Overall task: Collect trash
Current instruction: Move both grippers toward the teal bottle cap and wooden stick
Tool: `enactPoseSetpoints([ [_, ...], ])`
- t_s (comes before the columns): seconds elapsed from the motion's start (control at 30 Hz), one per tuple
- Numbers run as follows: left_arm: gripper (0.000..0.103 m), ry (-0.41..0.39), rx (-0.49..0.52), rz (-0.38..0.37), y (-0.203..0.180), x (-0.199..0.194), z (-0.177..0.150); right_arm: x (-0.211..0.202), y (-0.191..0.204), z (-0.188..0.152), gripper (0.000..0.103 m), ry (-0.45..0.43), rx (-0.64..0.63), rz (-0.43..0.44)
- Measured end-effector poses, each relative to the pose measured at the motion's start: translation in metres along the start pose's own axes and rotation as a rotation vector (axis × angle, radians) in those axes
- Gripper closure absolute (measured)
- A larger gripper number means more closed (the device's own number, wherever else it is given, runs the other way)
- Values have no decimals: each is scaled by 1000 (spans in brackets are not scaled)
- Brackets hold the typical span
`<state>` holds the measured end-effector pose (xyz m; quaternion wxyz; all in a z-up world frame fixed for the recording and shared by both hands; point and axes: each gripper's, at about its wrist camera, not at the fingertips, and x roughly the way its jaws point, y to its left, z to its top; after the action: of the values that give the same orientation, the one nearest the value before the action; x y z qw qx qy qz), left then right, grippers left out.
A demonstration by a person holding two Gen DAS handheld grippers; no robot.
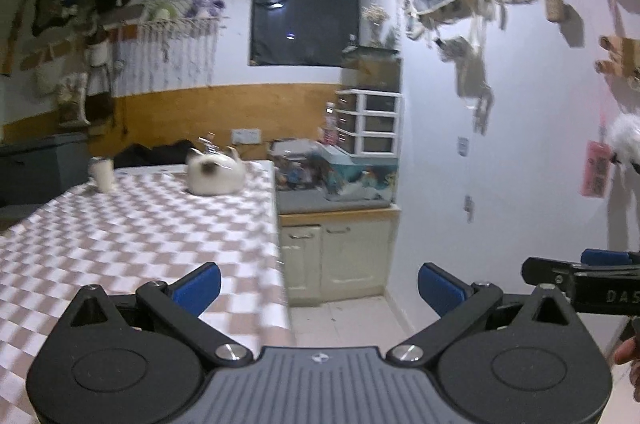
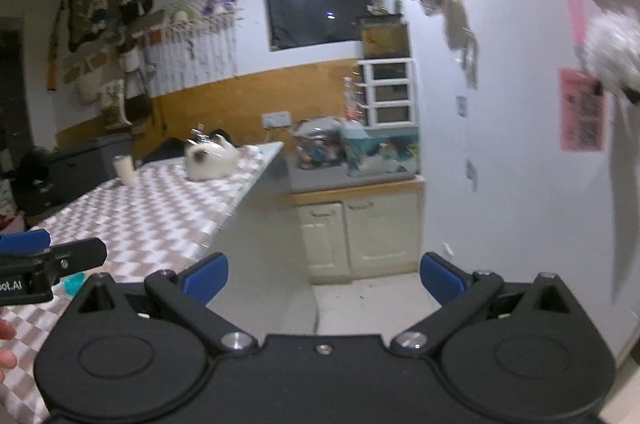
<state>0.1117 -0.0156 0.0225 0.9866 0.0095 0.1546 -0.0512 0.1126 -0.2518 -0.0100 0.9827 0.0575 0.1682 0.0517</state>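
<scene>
Trash is not identifiable on the checkered table [image 1: 132, 224]; left gripper [image 1: 319, 286] and right gripper [image 2: 323, 278] both gape wide, empty.

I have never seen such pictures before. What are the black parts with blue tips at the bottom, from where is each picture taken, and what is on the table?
Nothing here is a robot arm: a person holds two hand tools. Each carries a camera looking forward along its two blue-tipped fingers. One picture comes from the left gripper, the other from the right gripper. Both are open and hold nothing. The camera lens bends the room's lines. The table has a checked cloth. On it, far away, lie a white plush toy and a white cup. The right view also shows a small teal thing near the edge; what it is I cannot tell.
</scene>
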Motion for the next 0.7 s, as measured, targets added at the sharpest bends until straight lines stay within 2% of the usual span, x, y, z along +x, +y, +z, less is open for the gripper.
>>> enactPoseSetpoints([
  [0.33, 0, 5, -35, 128, 88, 0, 13, 31, 70, 23, 0, 13, 10, 135],
  [0.5, 0, 52, -53, 184, 130, 8, 3, 59, 117, 29, 0, 52, -2, 199],
  [0.7, 0, 126, -79, 209, 172, 28, -14, 96, 170, 30, 0, 118, -10, 261],
])
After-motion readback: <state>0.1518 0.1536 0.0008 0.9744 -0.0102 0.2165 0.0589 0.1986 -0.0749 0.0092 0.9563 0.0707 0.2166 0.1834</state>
